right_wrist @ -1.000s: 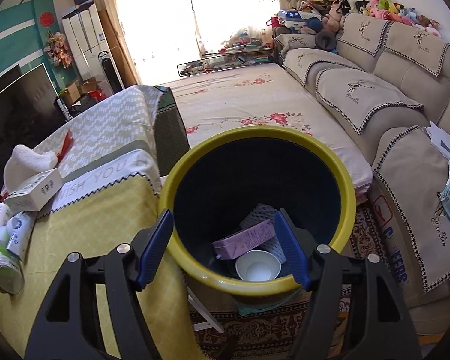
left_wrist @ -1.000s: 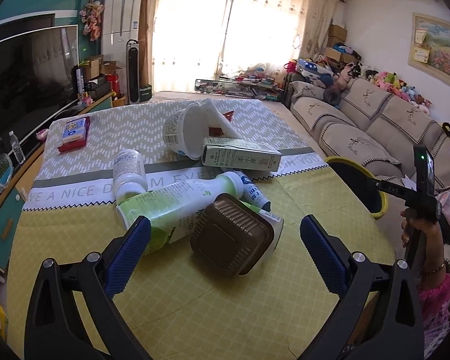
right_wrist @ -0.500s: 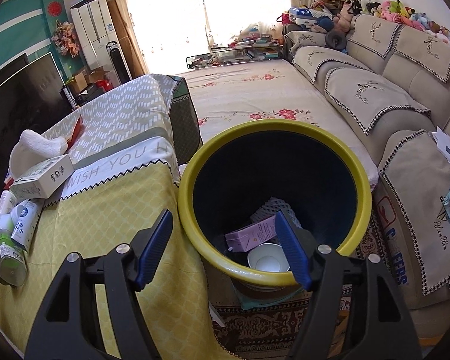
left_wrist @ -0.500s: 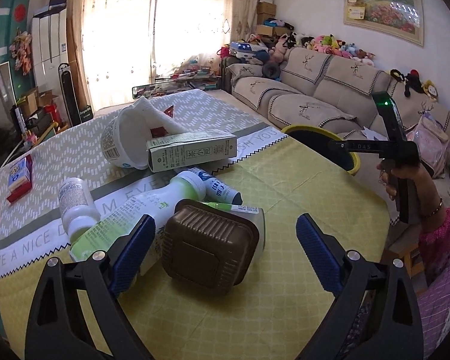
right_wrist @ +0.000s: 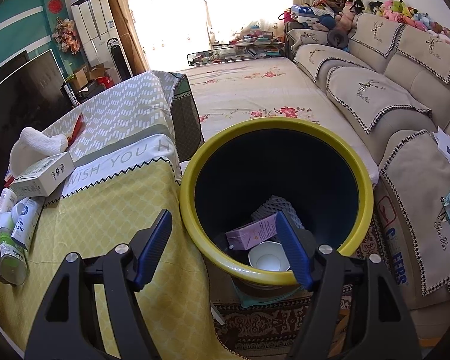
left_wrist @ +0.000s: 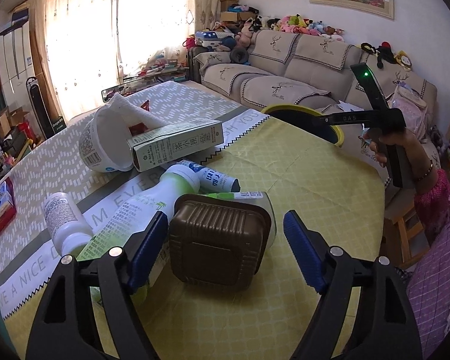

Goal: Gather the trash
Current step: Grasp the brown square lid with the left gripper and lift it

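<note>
The left gripper (left_wrist: 225,240) is closing around the brown plastic tray (left_wrist: 217,241), which is lying upside down with its ribbed, rounded-square base facing the camera. The left pad seems to be touching the tray's edge, though the angle is making that hard to confirm; the right pad is standing clear, so nothing is gripped yet. The tray is resting on the yellow tablecloth (left_wrist: 300,180), leaning on a green-and-white bottle (left_wrist: 135,213) in a heap with a pale carton (left_wrist: 177,145) and a white tub (left_wrist: 102,141), probably gathered for quick picking. The right gripper (right_wrist: 222,249) is hovering empty, jaws fairly wide, over the yellow-rimmed bin (right_wrist: 285,126) beside the table, where a purple carton (right_wrist: 252,234) and a white cup (right_wrist: 268,259) are already lying.
</note>
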`<state>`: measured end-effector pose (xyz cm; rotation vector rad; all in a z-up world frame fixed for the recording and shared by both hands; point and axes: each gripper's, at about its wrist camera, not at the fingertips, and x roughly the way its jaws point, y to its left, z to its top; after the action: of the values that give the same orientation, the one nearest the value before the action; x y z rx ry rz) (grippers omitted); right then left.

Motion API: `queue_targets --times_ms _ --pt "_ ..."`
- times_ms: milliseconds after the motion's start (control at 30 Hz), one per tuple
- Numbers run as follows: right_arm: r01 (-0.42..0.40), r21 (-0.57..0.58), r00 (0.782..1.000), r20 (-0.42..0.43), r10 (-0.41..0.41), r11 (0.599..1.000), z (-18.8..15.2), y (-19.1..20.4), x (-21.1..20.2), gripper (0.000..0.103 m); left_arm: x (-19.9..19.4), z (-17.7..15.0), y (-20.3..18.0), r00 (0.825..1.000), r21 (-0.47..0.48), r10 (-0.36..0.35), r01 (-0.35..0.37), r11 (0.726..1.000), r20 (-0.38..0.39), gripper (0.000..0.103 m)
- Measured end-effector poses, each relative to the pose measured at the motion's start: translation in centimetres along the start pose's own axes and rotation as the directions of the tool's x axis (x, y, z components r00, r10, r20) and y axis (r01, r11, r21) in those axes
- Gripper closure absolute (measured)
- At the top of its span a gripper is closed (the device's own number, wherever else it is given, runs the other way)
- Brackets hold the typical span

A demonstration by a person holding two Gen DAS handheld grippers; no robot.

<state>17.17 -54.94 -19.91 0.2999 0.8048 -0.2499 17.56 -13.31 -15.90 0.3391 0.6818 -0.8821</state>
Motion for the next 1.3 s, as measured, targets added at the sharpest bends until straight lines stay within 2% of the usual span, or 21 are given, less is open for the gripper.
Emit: queue_targets --times_ms 200,433,733,967,1167,1300 --pt "-0.005 -0.016 1.000 -0.013 0.005 1.000 0.0 0.8 0.3 0.035 -0.3 -0.5 -0.4 1.000 0.046 -0.013 0.014 0.999 -0.025 0.025" --pt "-0.006 -0.030 1.000 -0.014 0.006 1.000 0.0 1.3 0.1 0.035 -0.2 -0.7 0.0 0.999 0.046 -0.018 0.020 0.999 -0.034 0.043" --pt "-0.015 -0.041 1.000 -0.024 0.014 0.999 0.0 1.8 0.3 0.035 -0.2 -1.3 -0.2 1.000 0.029 0.007 -0.006 1.000 -0.025 0.044" --pt "-0.027 -0.027 1.000 -0.007 0.027 0.999 0.0 1.4 -0.5 0.035 -2.4 -1.1 -1.1 0.999 0.016 0.044 -0.045 0.999 0.017 0.044" --pt "-0.037 -0.008 0.999 0.002 0.037 0.999 -0.2 0.8 -1.0 0.035 -3.8 0.4 -3.0 0.996 0.008 0.067 -0.067 0.998 0.065 0.044" --pt "-0.034 0.011 0.999 0.022 0.034 0.999 -0.3 -0.2 -1.8 0.034 -2.8 2.7 -4.6 0.995 0.006 0.061 -0.061 0.998 0.074 0.044"
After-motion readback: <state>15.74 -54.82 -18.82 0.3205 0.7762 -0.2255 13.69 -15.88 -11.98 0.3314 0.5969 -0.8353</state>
